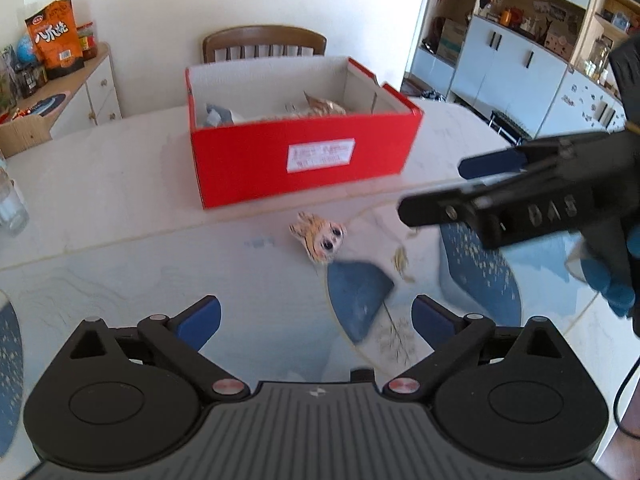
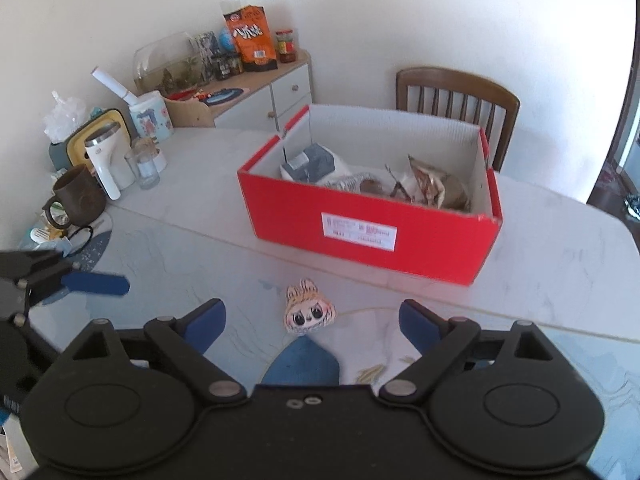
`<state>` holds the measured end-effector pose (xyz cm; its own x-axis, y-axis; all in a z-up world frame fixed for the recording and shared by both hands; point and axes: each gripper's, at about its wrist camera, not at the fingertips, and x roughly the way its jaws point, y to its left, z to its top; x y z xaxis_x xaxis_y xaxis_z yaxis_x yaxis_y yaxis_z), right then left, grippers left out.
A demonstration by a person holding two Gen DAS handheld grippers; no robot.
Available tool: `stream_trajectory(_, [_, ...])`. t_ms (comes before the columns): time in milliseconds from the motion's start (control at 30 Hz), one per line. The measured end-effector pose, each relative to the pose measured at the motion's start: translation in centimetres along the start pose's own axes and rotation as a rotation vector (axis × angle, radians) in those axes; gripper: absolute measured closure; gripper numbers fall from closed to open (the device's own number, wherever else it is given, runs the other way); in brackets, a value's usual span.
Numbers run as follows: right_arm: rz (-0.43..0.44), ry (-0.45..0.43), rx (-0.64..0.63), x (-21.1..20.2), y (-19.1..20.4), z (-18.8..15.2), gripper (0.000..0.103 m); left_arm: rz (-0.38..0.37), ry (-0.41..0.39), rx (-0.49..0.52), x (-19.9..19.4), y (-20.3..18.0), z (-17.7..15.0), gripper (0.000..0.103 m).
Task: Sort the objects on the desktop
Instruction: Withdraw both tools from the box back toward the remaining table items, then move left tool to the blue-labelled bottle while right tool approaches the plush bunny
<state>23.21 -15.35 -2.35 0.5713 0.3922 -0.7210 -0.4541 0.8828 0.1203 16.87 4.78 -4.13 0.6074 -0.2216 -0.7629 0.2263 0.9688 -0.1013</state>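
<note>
Your landmark is the red box (image 2: 368,216), standing open on the pale table (image 2: 560,264), already holding several packets and small items. A wooden chair (image 2: 456,92) stands behind the box, and mugs and a glass cluster well off to its left side.

Your 2 tools hover on the near side of the box. The left gripper (image 1: 316,320) has its jaws spread wide with nothing between them; the right gripper (image 2: 312,322) is likewise apart and empty.

The small cartoon-face charm (image 2: 308,312) lies flat on the table just in front of the box, the 1 loose item left there.

Risks: the charm looks thin and flat, so your pads may skid over it or push it against the box wall. Both grippers point at the same spot, so they could collide.
</note>
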Motion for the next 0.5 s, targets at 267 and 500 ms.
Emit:
stream_trajectory(267, [-0.006,0.032,0.015,1.4,0.3,-1.5,0.009,-0.007,0.027,-0.010,0.8,-0.7,-2.4,0.001])
stream_trajectory(500, [0.005,0.044,0.012,2.5,0.5,-2.5,0.009,0.016,0.025,0.020,1.3,-1.1,-3.9,0.001])
